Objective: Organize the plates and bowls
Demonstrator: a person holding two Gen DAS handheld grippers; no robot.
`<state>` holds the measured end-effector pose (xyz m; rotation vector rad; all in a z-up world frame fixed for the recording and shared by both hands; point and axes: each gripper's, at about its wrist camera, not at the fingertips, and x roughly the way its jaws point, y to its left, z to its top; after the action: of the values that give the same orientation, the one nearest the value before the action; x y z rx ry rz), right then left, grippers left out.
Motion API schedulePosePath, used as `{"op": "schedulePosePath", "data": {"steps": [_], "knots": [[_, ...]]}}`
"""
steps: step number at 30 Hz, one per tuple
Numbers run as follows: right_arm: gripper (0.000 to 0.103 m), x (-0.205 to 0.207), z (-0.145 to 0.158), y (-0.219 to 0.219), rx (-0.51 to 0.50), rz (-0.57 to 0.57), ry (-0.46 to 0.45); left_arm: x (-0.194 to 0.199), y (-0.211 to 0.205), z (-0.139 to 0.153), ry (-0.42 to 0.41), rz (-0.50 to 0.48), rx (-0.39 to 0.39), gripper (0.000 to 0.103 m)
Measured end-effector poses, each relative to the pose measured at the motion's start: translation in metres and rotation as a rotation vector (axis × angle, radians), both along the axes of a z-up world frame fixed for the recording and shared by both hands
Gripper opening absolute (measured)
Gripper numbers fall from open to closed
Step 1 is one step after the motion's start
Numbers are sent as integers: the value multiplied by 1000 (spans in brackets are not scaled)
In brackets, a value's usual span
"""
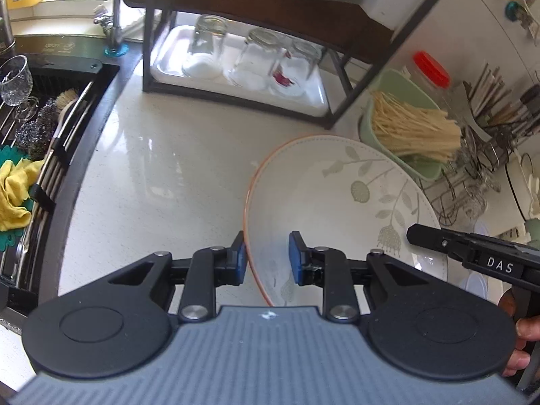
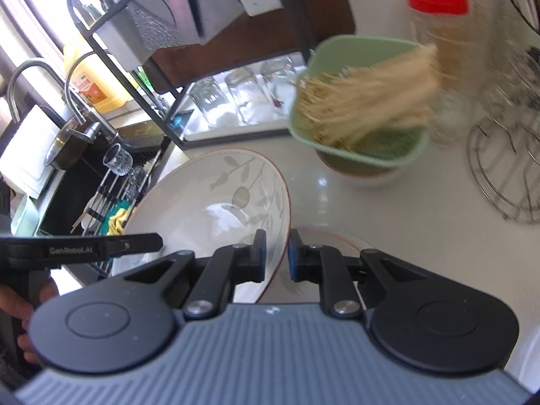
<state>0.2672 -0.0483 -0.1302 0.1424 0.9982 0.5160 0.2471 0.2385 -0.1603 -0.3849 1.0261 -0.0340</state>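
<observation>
Beside the rack: plate (image 1: 337, 209) tilted off counter (image 1: 175, 168)
left gripper (image 1: 266, 256): jaws spread, straddling rim
right gripper (image 2: 276, 254): jaws narrow around opposite rim; contact unclear
why: probably two-sided hold for a steady carry

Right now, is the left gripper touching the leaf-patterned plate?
Cannot tell. In the left wrist view the left gripper straddles the plate rim; the left pad looks against the rim, the right pad stands off.
</observation>
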Motion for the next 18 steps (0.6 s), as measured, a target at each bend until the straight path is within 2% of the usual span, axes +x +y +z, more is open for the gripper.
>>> {"op": "schedulePosePath", "data": {"steps": [8,18], "knots": [[17,-18,-16,-27,-37,-17,28,-6,-32,-7,31,-40,15,29],[18,-23,-43,-45,-36,-22,53,-9,-49,-22,104,-59,54,29]]}}
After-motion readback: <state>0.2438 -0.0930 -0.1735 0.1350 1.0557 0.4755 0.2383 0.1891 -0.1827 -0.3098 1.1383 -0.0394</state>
